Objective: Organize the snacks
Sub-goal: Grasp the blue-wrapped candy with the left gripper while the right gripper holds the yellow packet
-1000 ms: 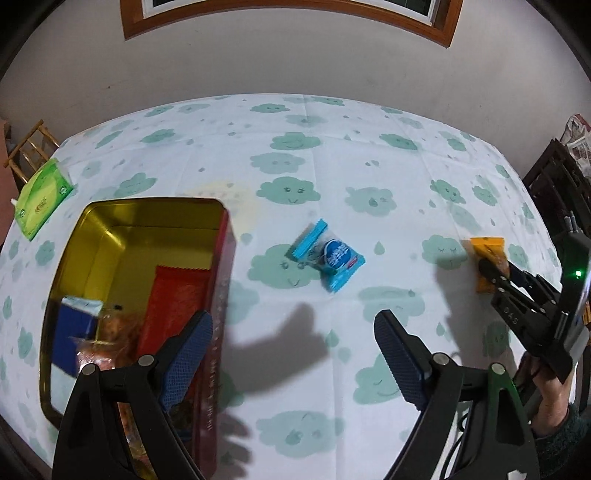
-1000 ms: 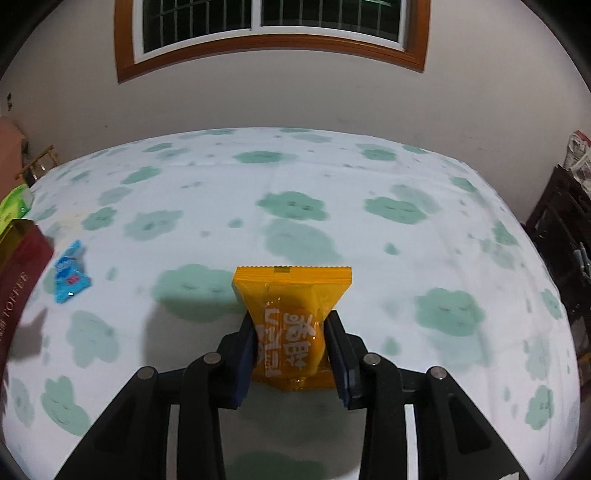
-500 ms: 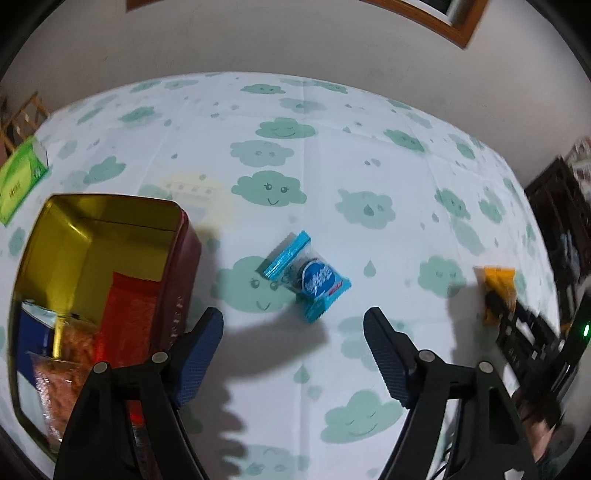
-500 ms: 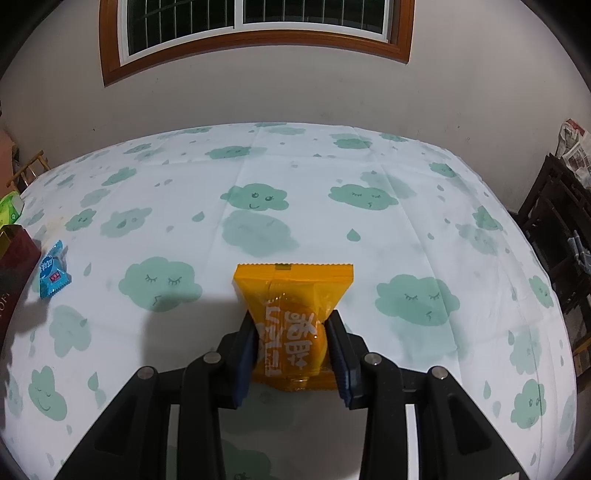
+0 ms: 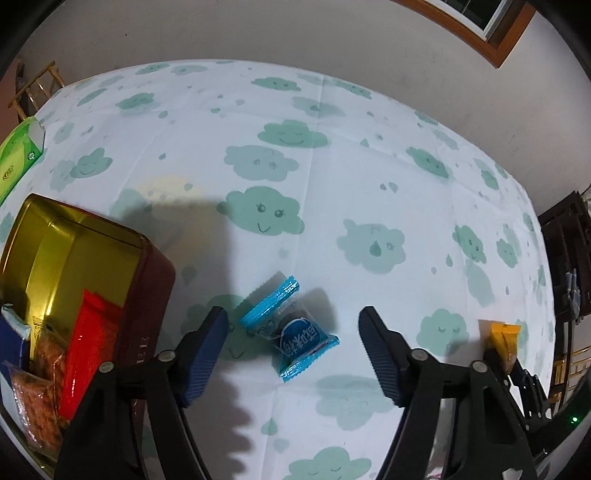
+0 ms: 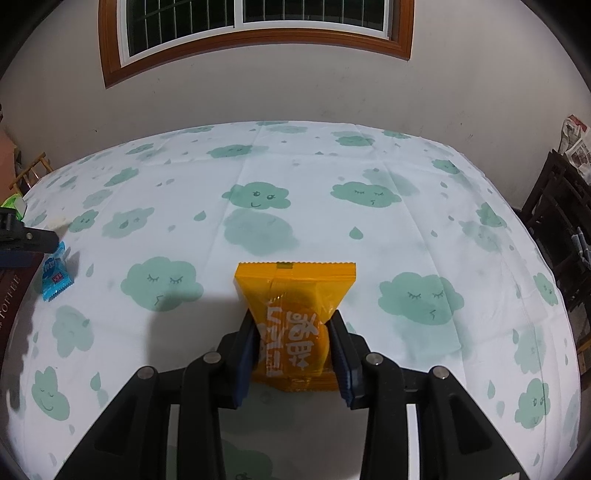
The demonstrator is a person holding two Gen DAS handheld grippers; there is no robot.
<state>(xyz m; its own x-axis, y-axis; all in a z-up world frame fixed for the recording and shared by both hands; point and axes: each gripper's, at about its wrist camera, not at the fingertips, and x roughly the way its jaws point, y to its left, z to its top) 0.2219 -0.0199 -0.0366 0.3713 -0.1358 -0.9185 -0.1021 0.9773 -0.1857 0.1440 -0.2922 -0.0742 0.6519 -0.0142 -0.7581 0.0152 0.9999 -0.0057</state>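
A small blue snack packet (image 5: 290,330) lies on the cloud-print tablecloth, between the fingers of my left gripper (image 5: 293,334). Those jaws are closing around it, and the pads stand clear of it on both sides. The same blue packet (image 6: 55,275) shows far left in the right wrist view. My right gripper (image 6: 293,341) is shut on an orange snack packet (image 6: 295,295), which sticks out forward above the cloth. That orange packet (image 5: 502,338) also appears at the right in the left wrist view. An open red tin (image 5: 149,295) with a gold inside holds several snacks at the left.
A green box (image 5: 18,158) lies at the table's far left edge. A wall with a wooden-framed window (image 6: 255,33) stands behind the table. Dark wooden furniture (image 6: 561,221) stands off the right edge.
My left gripper has moved toward the blue packet and lower, its fingers drawing closer together around it. The right gripper has kept its hold on the orange packet, nearly still.
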